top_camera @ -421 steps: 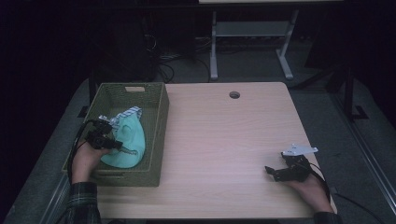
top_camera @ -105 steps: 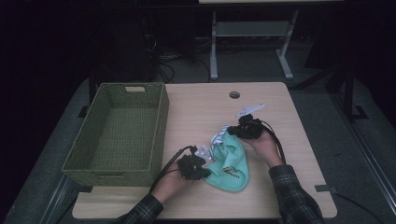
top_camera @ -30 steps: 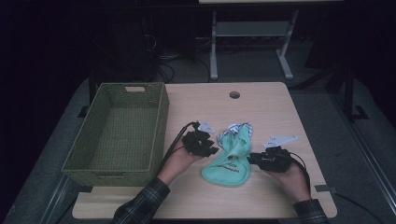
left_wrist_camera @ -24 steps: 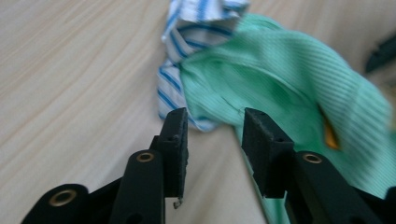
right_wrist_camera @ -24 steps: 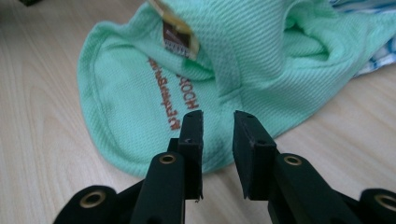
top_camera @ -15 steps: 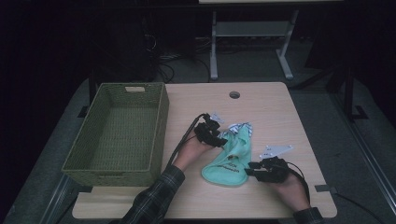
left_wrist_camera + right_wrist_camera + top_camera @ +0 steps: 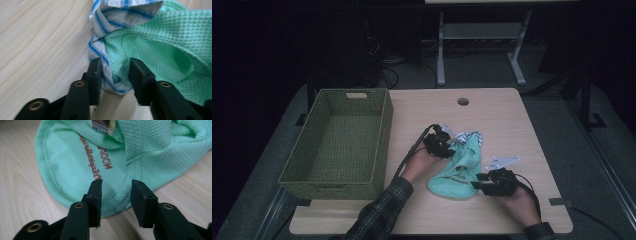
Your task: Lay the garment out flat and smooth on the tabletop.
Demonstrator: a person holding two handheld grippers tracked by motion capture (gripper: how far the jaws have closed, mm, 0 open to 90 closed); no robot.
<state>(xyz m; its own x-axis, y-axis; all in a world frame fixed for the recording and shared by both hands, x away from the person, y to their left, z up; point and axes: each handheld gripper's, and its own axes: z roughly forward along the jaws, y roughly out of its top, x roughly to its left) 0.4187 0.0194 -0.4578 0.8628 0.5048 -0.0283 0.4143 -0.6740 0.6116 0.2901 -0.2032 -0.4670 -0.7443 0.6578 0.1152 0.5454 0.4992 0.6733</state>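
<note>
**Two grippers at a green cloth**

A green cloth (image 7: 457, 167) lies crumpled mid-table (image 7: 512, 120), its striped edge (image 7: 100, 50) between the left gripper's (image 7: 113, 71) parted jaws. The right gripper (image 7: 115, 195), also released, straddles its near hem. A basket (image 7: 337, 140) stands well left.

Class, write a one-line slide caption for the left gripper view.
Open left hand-held gripper straddling the striped edge of a green cloth on the table.

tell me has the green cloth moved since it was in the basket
Yes. The green cloth has left the basket and now lies on the table to its right.
</note>
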